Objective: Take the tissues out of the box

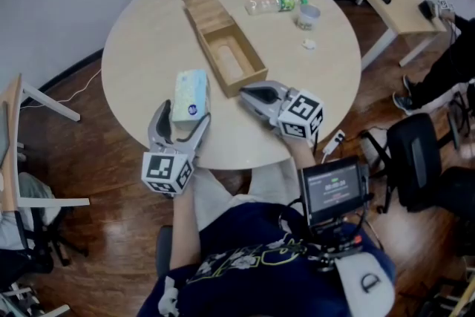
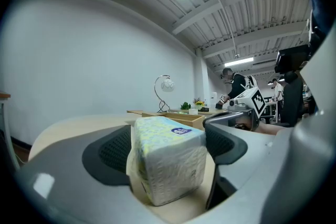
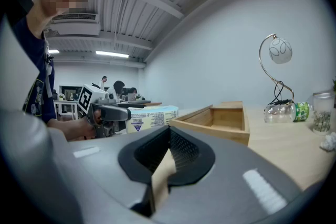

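Tissues, a soft pale plastic-wrapped pack with a yellow-green print (image 1: 191, 94), stand on the round beige table (image 1: 141, 33), clear of the open, empty long wooden box (image 1: 226, 48). The left gripper (image 1: 185, 115) brackets the pack with jaws wide and pads seemingly slack. The right gripper (image 1: 249, 94) is closed and empty. Removal judged complete; only withdrawal remains.
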Tool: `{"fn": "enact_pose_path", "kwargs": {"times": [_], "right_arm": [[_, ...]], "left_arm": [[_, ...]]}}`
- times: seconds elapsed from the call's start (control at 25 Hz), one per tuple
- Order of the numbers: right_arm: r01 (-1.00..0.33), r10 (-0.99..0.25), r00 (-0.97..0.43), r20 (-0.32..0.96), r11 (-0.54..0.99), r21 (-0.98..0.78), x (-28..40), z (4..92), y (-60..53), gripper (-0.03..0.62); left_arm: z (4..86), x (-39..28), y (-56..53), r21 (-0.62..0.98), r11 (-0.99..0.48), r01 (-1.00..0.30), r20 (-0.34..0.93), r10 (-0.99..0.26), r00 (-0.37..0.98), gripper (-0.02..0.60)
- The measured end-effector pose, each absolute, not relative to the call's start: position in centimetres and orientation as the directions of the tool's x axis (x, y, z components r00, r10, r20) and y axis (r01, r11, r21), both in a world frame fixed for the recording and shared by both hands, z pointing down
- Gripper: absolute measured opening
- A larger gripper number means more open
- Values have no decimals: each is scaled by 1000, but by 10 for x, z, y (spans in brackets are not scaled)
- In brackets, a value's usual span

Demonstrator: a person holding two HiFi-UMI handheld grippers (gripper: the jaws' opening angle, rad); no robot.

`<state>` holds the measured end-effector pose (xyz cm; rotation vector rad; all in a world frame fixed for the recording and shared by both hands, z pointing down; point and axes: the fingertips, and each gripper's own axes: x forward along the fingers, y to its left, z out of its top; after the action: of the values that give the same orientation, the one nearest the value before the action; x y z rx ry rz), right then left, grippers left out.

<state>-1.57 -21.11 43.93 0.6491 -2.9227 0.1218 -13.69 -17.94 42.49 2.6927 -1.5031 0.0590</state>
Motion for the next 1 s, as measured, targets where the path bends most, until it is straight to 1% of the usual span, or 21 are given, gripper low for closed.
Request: {"fn": "enact_pose_path", "kwargs": {"times": [0.12,0.28,0.4,0.56,0.68,0.76,0.88,1.0], "right_arm": [[-427,-416,-897,153,903,-52,-17,439,-211,-3],[-425,-414,-898,151,904,-50,-16,439,-210,-3],[-428,-416,-896,153,902,-51,-16,439,-211,-3],[-427,-415,-896,159,903,-50,-16,441,-209,-3],[-426,-414,-896,158,903,-50,-16,441,-208,-3],[-428,-416,-895,159,902,-52,-17,439,-208,-3],[-428,-415,-896,158,902,-53,-16,439,-209,-3],[-428,-416,-896,157,902,-52,-15,439,-210,-3]], "left_arm": [[421,-144,-175,10,-483,-876,27,-875,483,428],[398,-148,-160,-49,-398,-916,-109,-910,401,430],[386,-144,-152,-106,-385,-917,-173,-901,398,428],[380,-132,-148,-146,-419,-896,-194,-876,442,428],[364,-121,-136,-196,-440,-876,-283,-830,480,428],[356,-107,-126,-282,-453,-846,-321,-786,528,426],[355,-77,-114,-416,-499,-760,-295,-717,632,426],[360,-49,-104,-482,-565,-669,-255,-640,725,425]]}}
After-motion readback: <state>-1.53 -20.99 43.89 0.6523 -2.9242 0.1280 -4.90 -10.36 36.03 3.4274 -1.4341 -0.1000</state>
